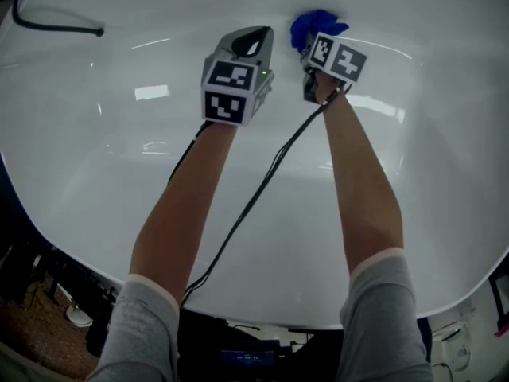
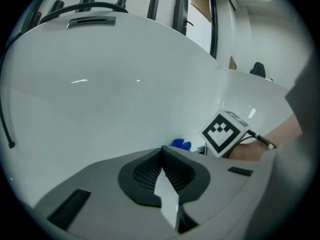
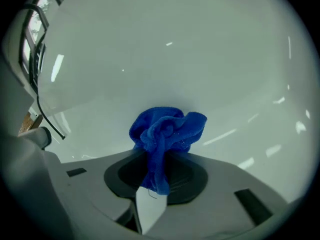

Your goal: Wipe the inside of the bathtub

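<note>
Bathtub [image 1: 95, 157]: white, glossy, a wide basin under and around both grippers, with light streaks on its wall. Left gripper [image 2: 162, 156]: jaws pressed together with nothing between them, held over the tub's inner surface. Right gripper [image 3: 156, 173]: jaws clamped on a blue cloth [image 3: 167, 129], which bunches out just past the tips, right at the tub's far inner wall; whether it touches cannot be told. The two grippers sit side by side, the right one just beside the left and a little further forward. The right one's marker cube [image 2: 225, 132] shows in the left gripper view, with a scrap of the cloth beyond it. The only markings on the cubes are black-and-white square patterns; a small green light [image 1: 263, 73] glows on the left gripper's body. A black cable [image 1: 262, 185] leads from the back of the right gripper down between the forearms [image 1: 187, 205] to the near rim. Behind the forearms are grey sleeves [image 1: 382, 317]. Well off to the left of the left gripper, a black hose [image 1: 56, 27] lies on the tub wall. High on the wall ahead of the left gripper is an overflow slot [image 2: 91, 21], with dark poles [image 2: 152, 4] beyond the rim. Below the near rim, behind the grippers, a small screen [image 1: 246, 358] shows blue print too small to read.
</note>
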